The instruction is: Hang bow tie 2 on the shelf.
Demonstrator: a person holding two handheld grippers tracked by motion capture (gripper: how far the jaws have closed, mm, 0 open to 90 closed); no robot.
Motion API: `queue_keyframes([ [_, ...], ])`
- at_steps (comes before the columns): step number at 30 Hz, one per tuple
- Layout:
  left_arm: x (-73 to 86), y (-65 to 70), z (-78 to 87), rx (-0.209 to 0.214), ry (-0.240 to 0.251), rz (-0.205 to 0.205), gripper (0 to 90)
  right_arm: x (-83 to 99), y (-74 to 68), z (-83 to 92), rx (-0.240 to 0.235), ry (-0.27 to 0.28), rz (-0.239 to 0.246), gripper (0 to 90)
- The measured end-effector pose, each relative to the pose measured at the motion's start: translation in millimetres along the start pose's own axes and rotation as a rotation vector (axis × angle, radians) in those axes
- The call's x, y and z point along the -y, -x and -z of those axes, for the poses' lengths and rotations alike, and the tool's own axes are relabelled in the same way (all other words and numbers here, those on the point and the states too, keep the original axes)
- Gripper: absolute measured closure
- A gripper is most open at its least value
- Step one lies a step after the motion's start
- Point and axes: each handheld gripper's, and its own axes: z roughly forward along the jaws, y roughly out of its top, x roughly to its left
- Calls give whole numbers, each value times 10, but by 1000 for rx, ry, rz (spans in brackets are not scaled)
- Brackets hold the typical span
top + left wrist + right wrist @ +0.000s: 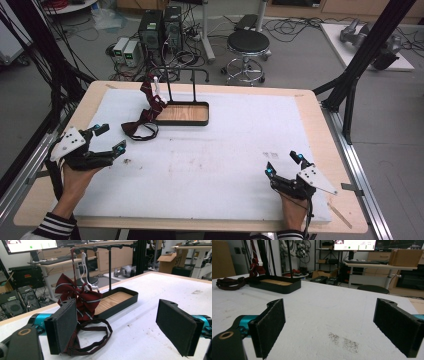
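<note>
1. At about ten o'clock on the white mat (225,150), a maroon striped bow tie (142,120) is lying half on the mat and half leaning up against the black stand (182,112), with its neck strap (93,337) looping loose on the mat in front of it.
2. The left gripper (107,140) is hovering just beside the bow tie, at its seven o'clock, with jaws spread wide and nothing between them; in the left gripper view the bow is sitting right ahead of the left pad (62,327).
3. The right gripper (282,164) is waiting well apart at five o'clock on the mat, jaws likewise gaping and empty.
4. The bow tie is looking light, soft and floppy: fabric that will sag and fold rather than hold shape, unlikely to break but liable to slide out of a shallow pinch.
5. The strap is likely trailing and snagging on the stand's rods when lifted.
6. The centre knot, thickest and firmest, is looking like the best grip.
</note>
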Motion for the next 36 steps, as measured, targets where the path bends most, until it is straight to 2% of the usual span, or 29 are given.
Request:
queue_keyframes([
  [16, -73, -15, -53, -8, -34, -19, 176, 0, 14, -4, -8, -2, 1, 97],
  [22, -148, -92, -162, 17, -111, -15, 174, -2, 19, -6, -8, -3, -4, 97],
  [36, -434, -332, -472, 58, -266, -59, 172, -1, 25, -7, -18, -4, -6, 97],
])
